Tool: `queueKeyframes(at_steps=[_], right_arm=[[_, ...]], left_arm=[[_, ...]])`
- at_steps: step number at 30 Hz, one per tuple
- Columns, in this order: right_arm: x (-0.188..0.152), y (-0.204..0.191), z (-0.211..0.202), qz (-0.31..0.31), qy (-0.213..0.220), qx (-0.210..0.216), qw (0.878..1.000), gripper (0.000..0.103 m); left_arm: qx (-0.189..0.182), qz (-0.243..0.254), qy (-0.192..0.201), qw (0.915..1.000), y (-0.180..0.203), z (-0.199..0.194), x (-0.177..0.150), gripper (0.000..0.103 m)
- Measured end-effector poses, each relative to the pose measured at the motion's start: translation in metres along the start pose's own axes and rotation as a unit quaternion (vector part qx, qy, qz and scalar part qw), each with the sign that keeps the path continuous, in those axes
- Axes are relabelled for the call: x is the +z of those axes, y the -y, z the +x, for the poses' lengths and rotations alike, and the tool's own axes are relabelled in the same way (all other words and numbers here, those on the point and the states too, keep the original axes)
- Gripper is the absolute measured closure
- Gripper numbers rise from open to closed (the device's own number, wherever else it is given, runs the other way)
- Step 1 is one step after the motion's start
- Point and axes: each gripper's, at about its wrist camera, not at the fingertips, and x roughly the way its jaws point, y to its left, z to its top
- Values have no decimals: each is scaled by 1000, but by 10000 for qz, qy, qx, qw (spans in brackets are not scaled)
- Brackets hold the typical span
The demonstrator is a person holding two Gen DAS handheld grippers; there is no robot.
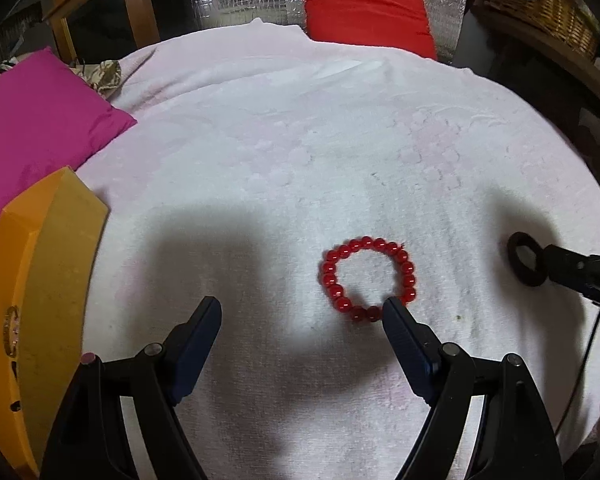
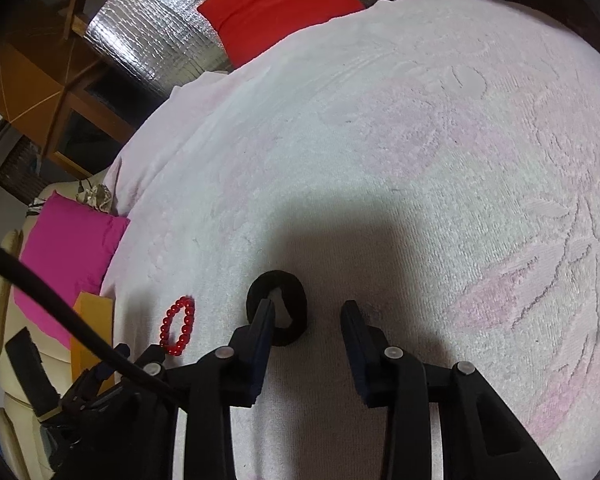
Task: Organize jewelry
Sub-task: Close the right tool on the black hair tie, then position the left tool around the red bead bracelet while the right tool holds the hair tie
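A red bead bracelet (image 1: 368, 279) lies flat on the white towel (image 1: 300, 140). My left gripper (image 1: 302, 308) is open just short of it; its right fingertip (image 1: 396, 312) touches the bracelet's near edge. A black ring-shaped hair tie (image 2: 278, 306) lies on the towel to the bracelet's right. My right gripper (image 2: 308, 312) is open at it, the left fingertip (image 2: 265, 312) over the ring's hole and the near right part of the ring between the fingers. The hair tie (image 1: 524, 258) and the bracelet (image 2: 178, 326) show in both views.
An open yellow box (image 1: 32, 300) stands at the towel's left edge, with a magenta cushion (image 1: 40, 120) behind it. A red cushion (image 1: 366, 8) lies at the far edge. A wicker basket (image 1: 540, 4) sits at the far right. A black cable (image 2: 60, 312) crosses the right wrist view.
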Motion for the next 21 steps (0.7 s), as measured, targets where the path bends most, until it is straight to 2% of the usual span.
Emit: queueKeyframes(at_steps=[11,18,21], right_arm=[[-2,-17,6,-411,132,-176,9989,69],[1,-11,2,-218,125,-189,9995,68],[1,-8,2,-143,89,-175,9997,68]], left_arm=[[-307,-189,76,9993,-5,-3,1,20],[-276,-212,-10,9994,-4,1,1,20],[-146,-217,-62,9996,-3,3,1,20]])
